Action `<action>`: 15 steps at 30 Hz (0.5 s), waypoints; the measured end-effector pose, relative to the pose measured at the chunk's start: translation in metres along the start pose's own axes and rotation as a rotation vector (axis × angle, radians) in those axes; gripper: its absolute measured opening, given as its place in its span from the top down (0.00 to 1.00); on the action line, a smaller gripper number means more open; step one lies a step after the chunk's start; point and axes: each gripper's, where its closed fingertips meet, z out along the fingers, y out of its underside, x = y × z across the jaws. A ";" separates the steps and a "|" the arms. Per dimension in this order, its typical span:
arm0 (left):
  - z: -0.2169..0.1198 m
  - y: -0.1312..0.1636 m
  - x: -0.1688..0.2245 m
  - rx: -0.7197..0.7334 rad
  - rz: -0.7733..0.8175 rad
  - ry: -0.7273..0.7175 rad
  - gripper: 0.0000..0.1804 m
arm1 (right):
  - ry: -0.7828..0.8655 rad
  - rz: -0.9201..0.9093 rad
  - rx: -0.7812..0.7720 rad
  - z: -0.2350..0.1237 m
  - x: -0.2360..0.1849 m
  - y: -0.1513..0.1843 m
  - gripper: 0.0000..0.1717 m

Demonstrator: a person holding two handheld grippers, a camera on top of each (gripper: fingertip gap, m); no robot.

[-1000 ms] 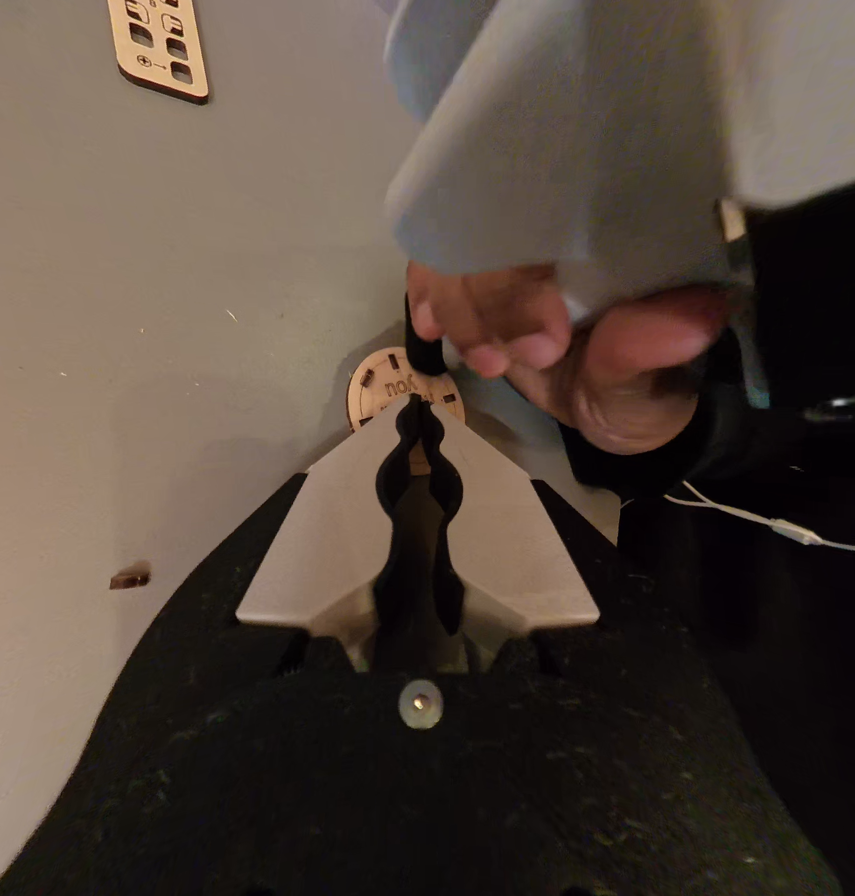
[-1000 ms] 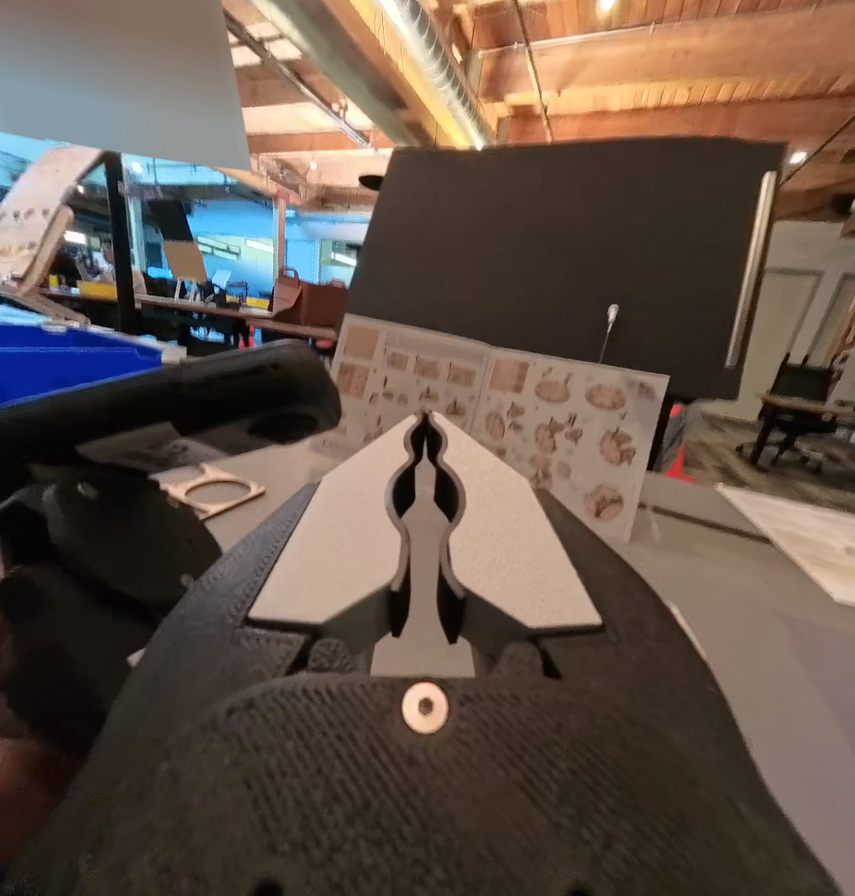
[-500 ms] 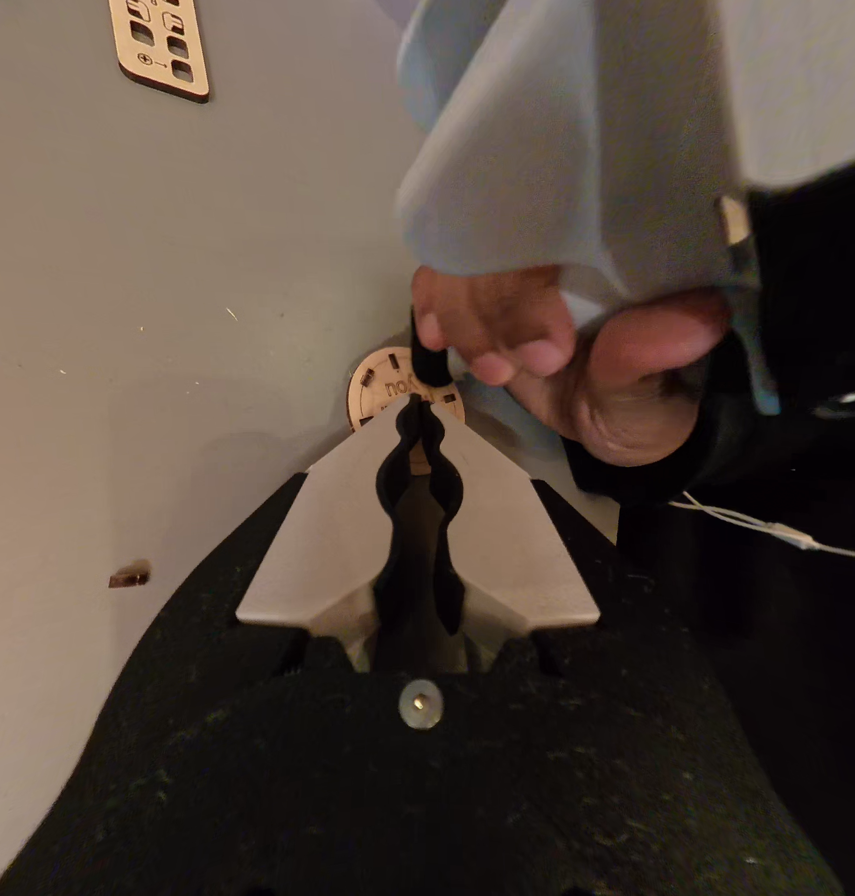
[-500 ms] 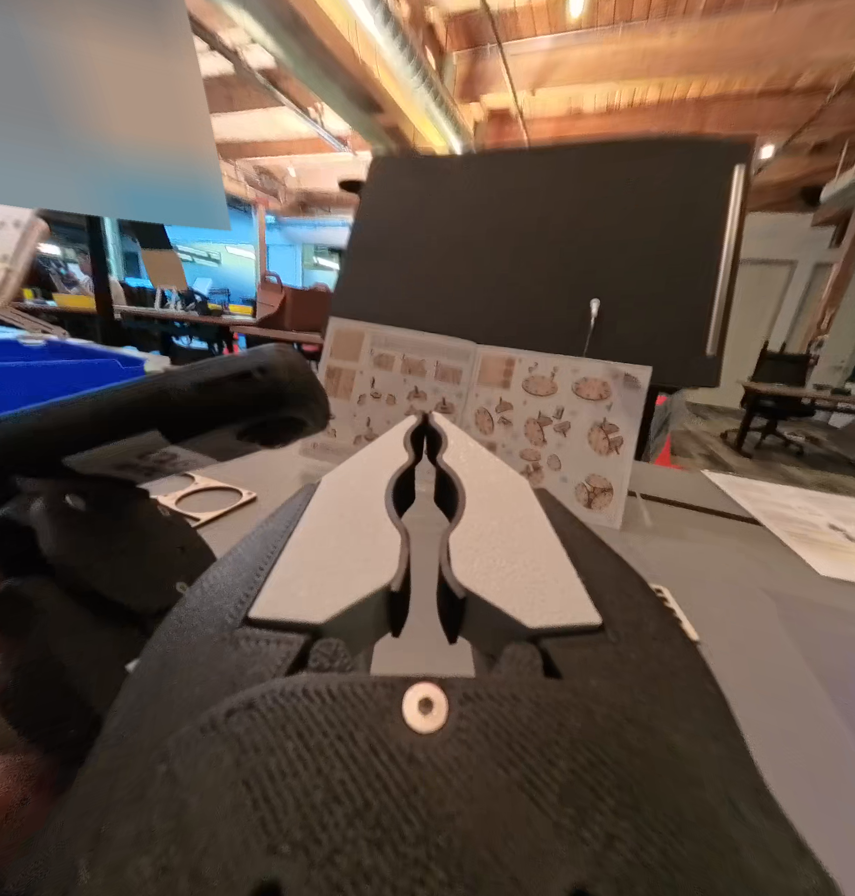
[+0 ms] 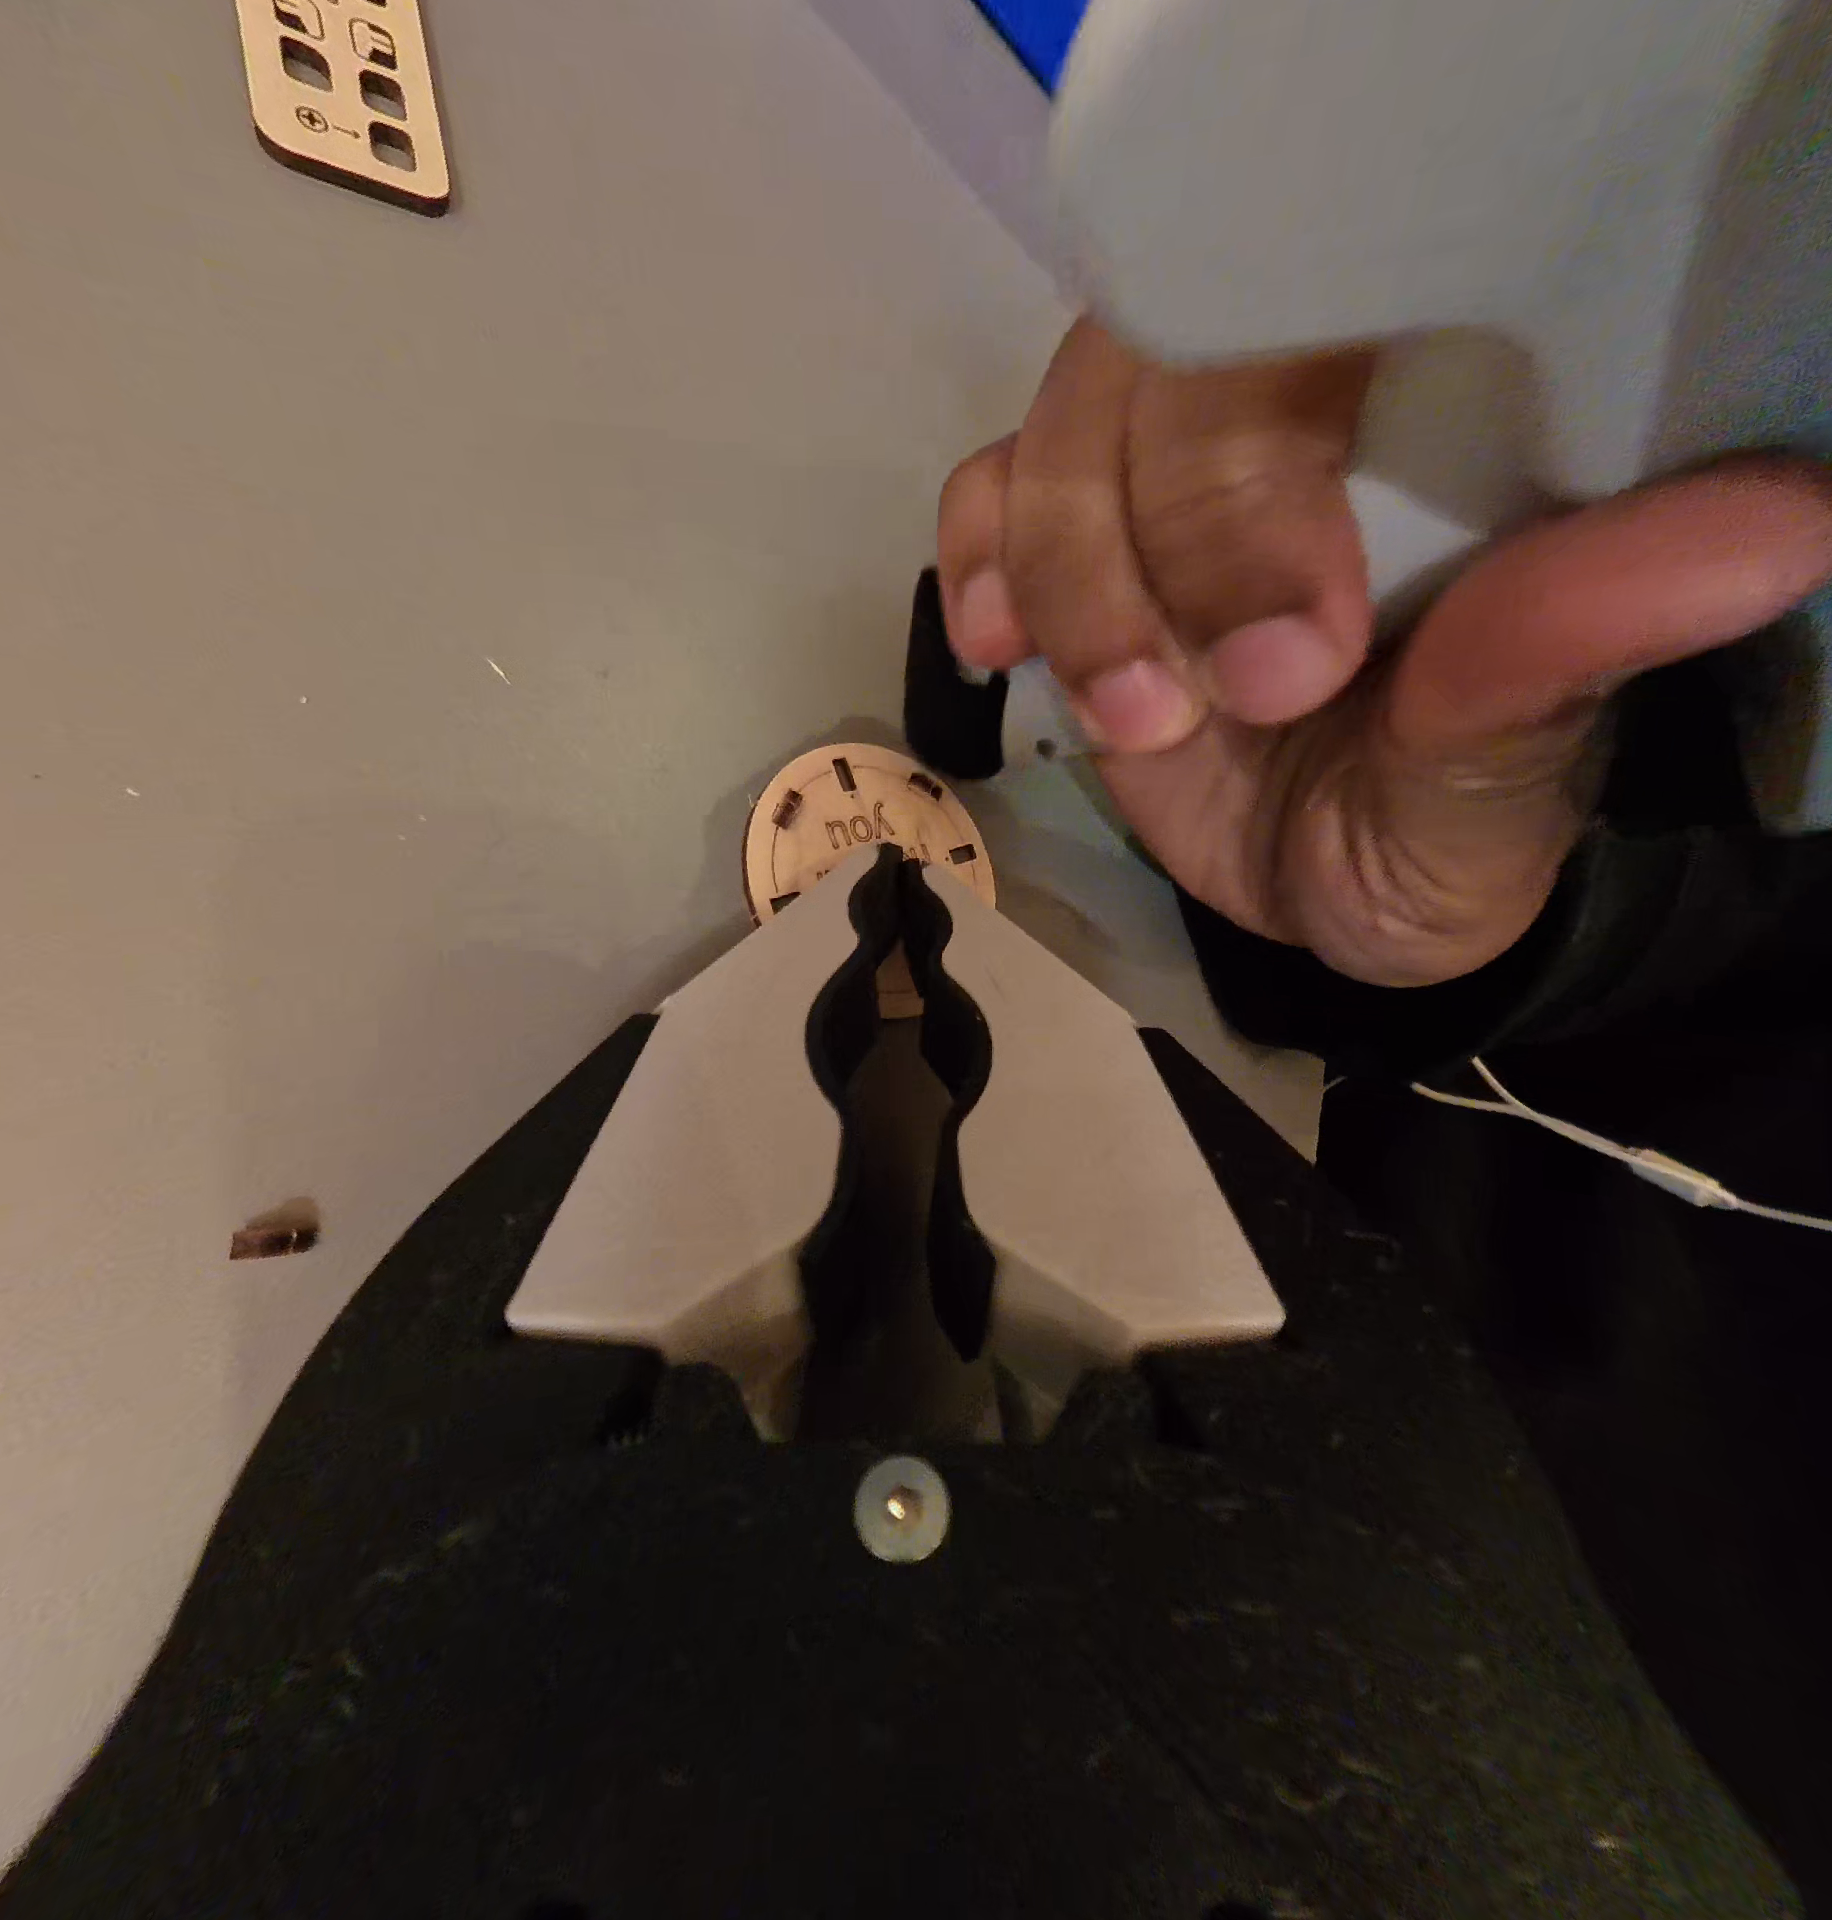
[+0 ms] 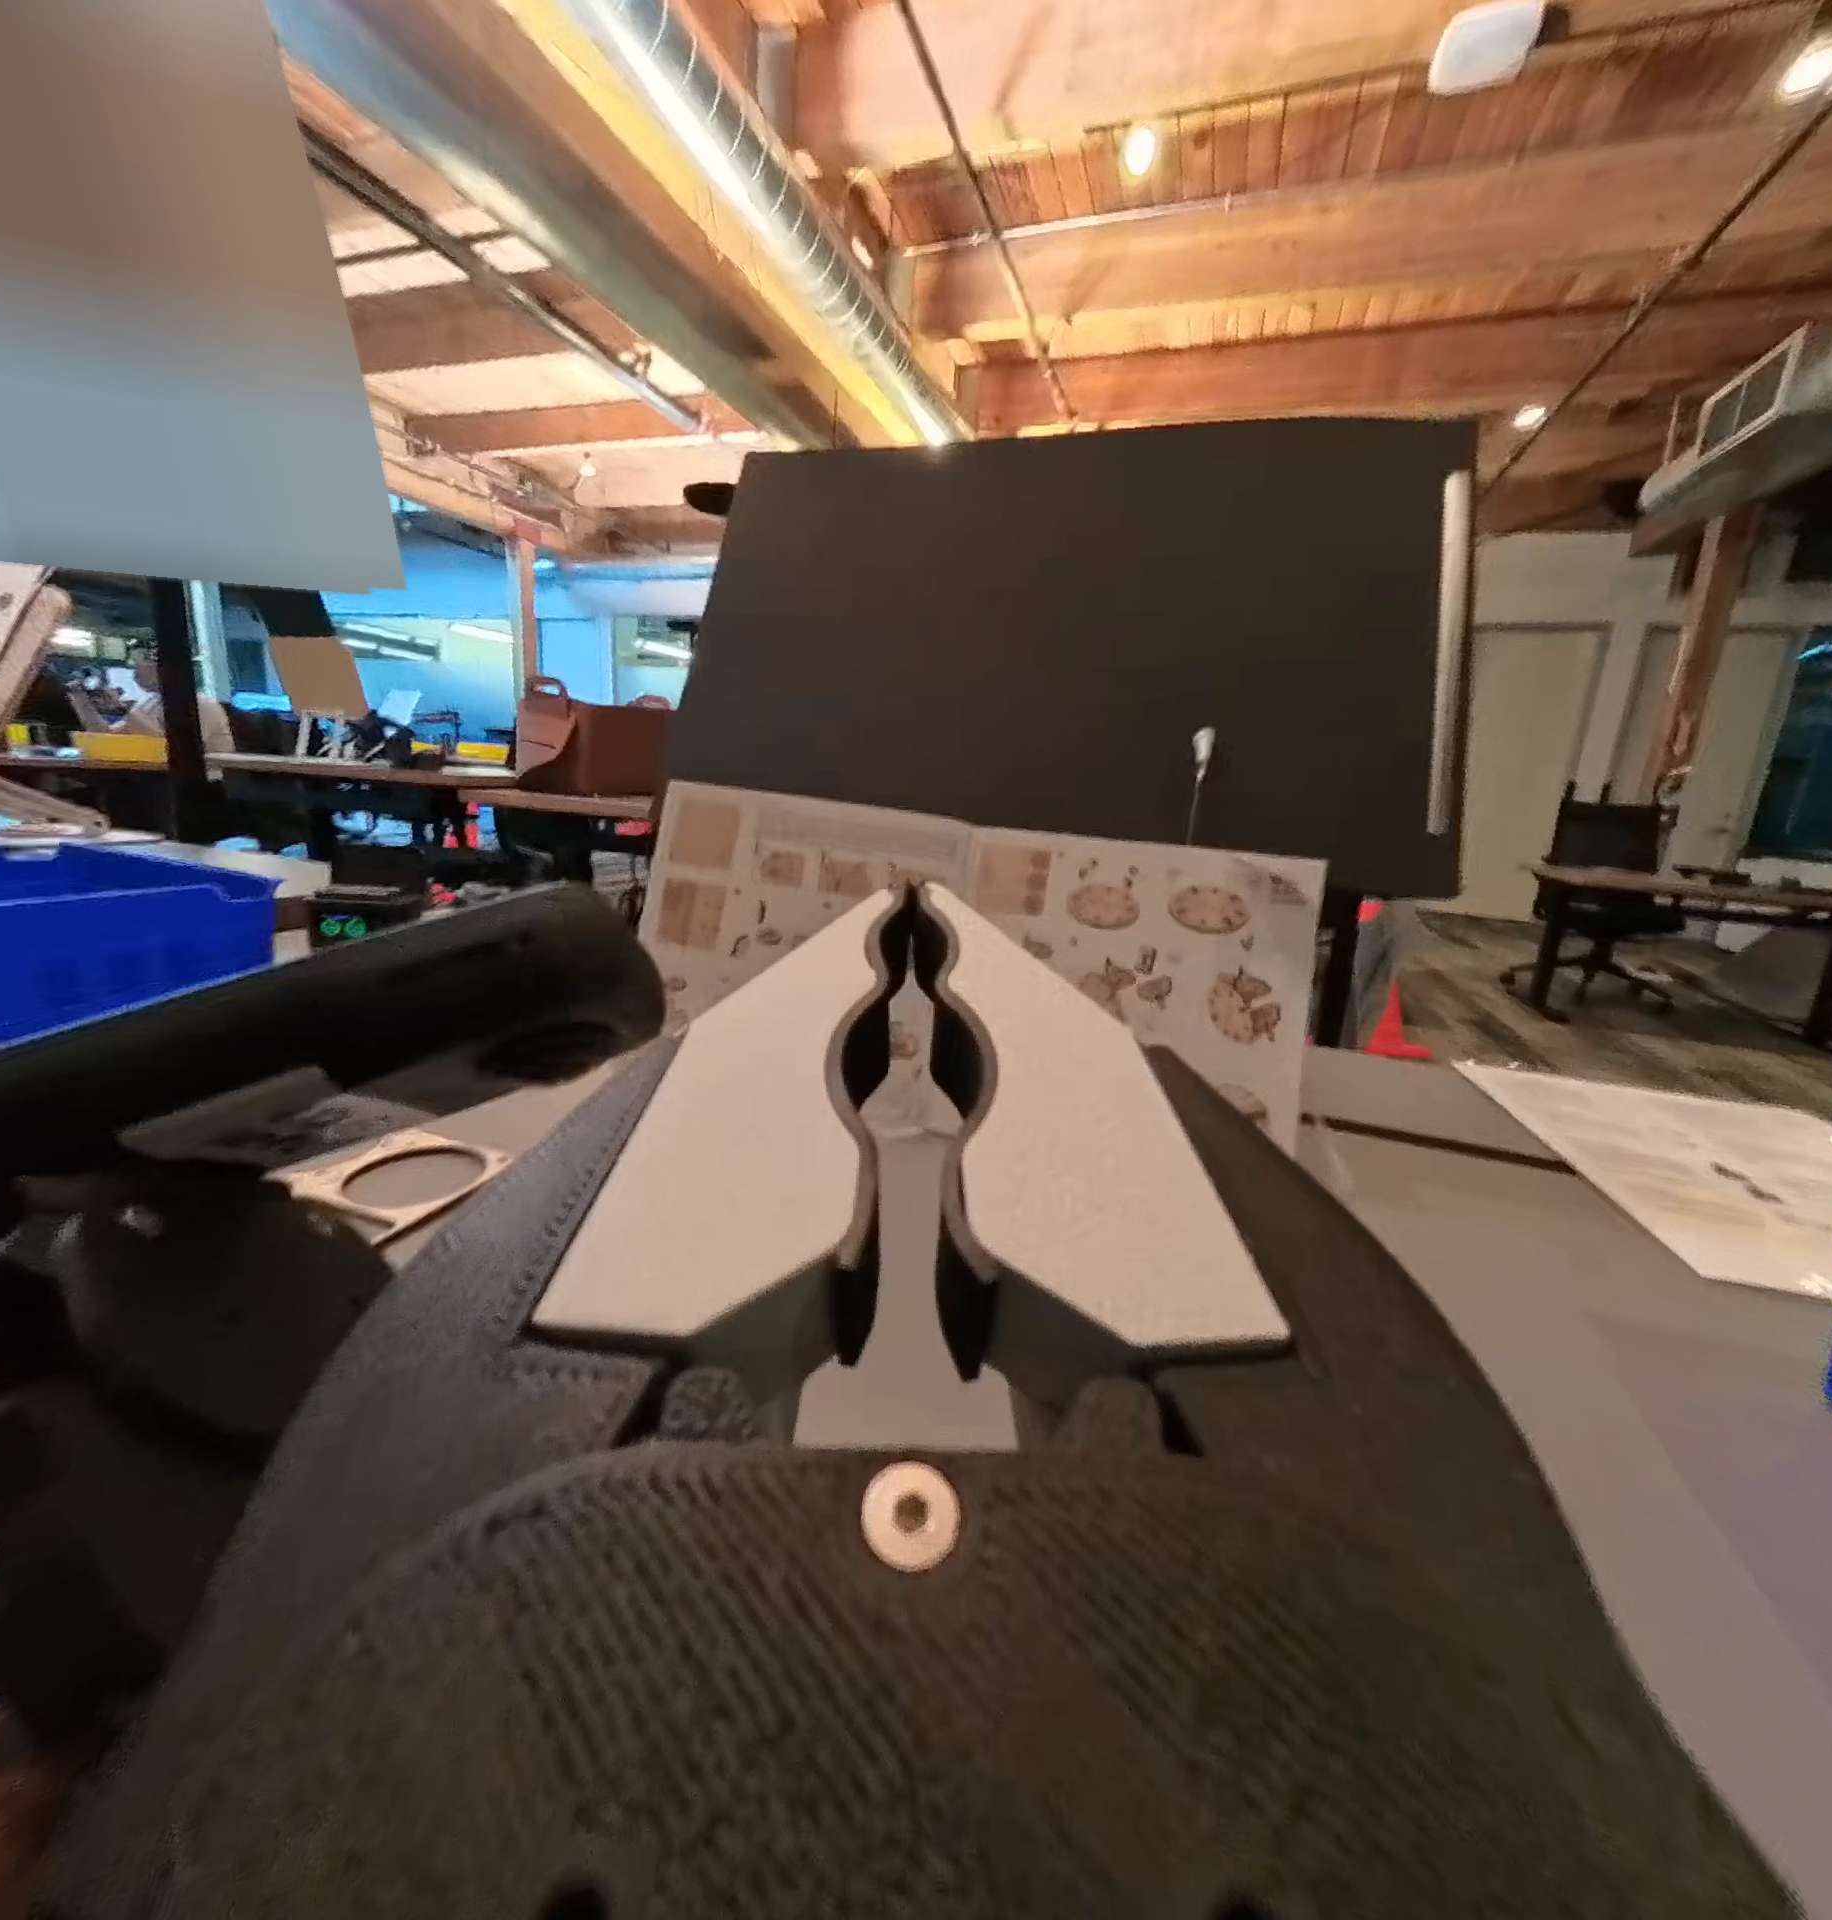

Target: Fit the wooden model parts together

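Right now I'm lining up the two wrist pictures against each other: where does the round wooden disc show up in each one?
Left wrist view: the round wooden disc lies on the grey table, just above centre, partly covered by the tips of the left gripper, whose fingers are together.
Right wrist view: the disc is not in it.
Shared landmark: the grey table, seen in both views.
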 end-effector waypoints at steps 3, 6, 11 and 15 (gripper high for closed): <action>0.000 0.000 0.000 0.001 0.001 -0.001 1.00 | -0.002 -0.004 -0.105 0.003 0.001 0.028 1.00; 0.000 0.000 0.000 0.000 -0.001 0.000 1.00 | 0.020 0.019 -0.061 0.003 0.008 0.014 1.00; 0.000 0.000 0.000 0.000 -0.002 0.001 1.00 | 0.004 -0.011 -0.101 0.002 0.001 0.026 1.00; 0.000 0.000 0.000 0.001 -0.003 0.002 1.00 | 0.020 0.008 -0.002 0.001 0.007 -0.002 1.00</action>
